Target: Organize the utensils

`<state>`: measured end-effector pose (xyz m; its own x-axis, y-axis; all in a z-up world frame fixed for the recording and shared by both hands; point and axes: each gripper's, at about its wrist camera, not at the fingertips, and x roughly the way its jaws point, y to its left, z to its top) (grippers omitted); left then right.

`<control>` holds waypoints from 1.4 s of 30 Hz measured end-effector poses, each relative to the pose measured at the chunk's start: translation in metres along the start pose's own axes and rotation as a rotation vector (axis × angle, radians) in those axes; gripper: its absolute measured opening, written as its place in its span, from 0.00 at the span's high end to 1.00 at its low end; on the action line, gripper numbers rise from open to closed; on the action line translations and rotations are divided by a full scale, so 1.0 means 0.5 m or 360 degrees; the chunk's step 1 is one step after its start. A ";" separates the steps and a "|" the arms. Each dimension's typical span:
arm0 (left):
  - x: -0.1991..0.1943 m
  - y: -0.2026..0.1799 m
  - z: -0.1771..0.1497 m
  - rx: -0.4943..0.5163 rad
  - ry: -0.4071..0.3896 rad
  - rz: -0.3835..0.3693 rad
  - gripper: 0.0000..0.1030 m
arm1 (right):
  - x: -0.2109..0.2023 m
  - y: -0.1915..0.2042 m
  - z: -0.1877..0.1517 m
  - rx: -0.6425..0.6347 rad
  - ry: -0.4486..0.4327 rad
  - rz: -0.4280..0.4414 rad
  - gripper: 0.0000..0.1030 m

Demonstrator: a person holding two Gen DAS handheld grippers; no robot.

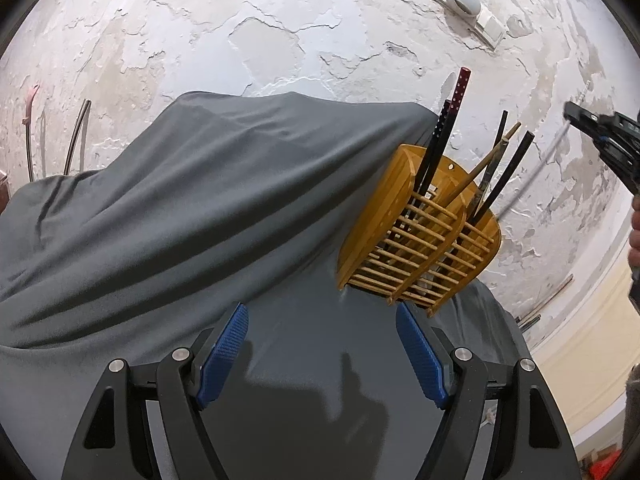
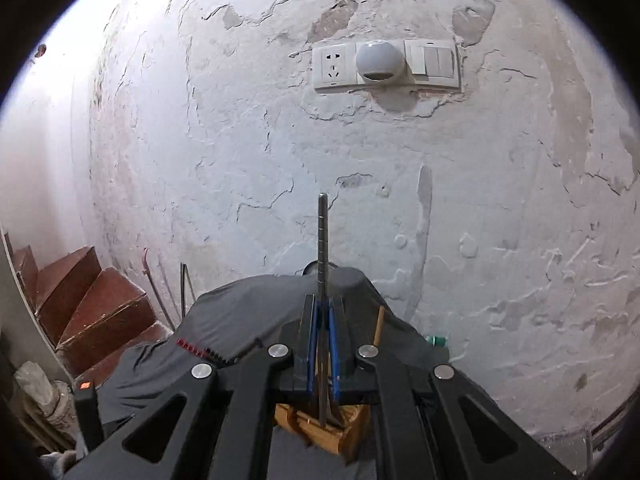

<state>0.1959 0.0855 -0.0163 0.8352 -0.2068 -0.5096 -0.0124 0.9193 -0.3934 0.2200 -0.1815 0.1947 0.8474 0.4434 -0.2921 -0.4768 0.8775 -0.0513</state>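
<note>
Two compartments in your wooden rack hold chopsticks; your left gripper gapes empty, right gripper pinches a metal chopstick.

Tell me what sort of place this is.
Probably a worn room in a home, not a fitted kitchen: peeling plaster wall with a socket and switch panel, reddish stair steps, and a bamboo utensil holder on a grey cloth.

Both grippers: black linkage arms, silver round screws, blue knurled fingers.
</note>
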 end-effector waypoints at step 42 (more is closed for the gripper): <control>0.005 -0.057 -0.023 0.0206 0.0001 -0.0127 0.20 | -0.058 -0.086 -0.483 -0.0144 0.0960 0.0114 0.66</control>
<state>0.1919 0.0547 -0.0152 0.8305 -0.2811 -0.4810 0.1250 0.9354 -0.3308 0.1596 -0.2760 -0.0251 0.5436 0.2956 -0.7855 -0.5679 0.8187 -0.0849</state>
